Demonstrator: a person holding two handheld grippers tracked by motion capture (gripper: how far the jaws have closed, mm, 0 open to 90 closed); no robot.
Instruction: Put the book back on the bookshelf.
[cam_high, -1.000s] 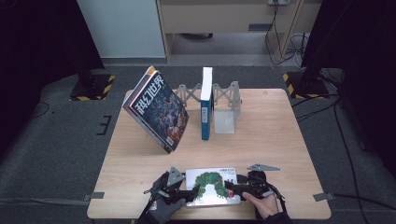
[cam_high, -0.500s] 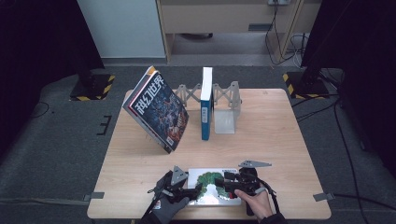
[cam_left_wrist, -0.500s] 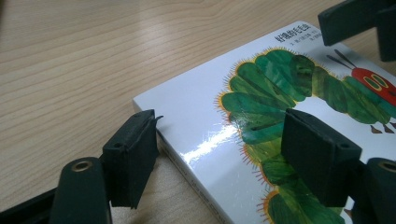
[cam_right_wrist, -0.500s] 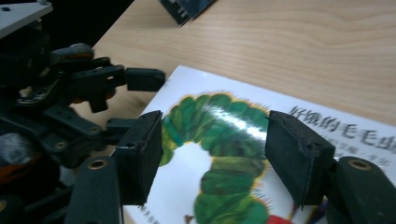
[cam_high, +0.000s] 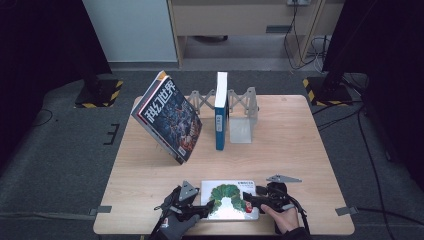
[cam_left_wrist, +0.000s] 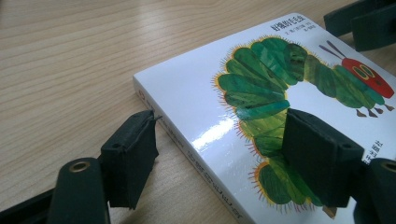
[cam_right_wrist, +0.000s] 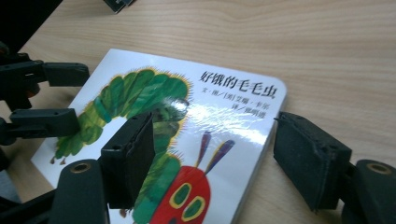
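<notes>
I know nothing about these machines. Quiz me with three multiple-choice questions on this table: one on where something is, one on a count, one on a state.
1. Where does the caterpillar book lie?
A. at the table's near edge, between the two hands
B. in the grey rack
C. on the floor

2. How many books are on the table?
A. one
B. three
C. five

3. How does the blue book stand?
A. flat
B. upright against the rack
C. open, face down

Answers:
1 A: the left tongs and right tongs sit at its two ends.
2 B: caterpillar book, blue book, leaning dark-covered book.
3 B: it stands on edge beside the rack.
</notes>
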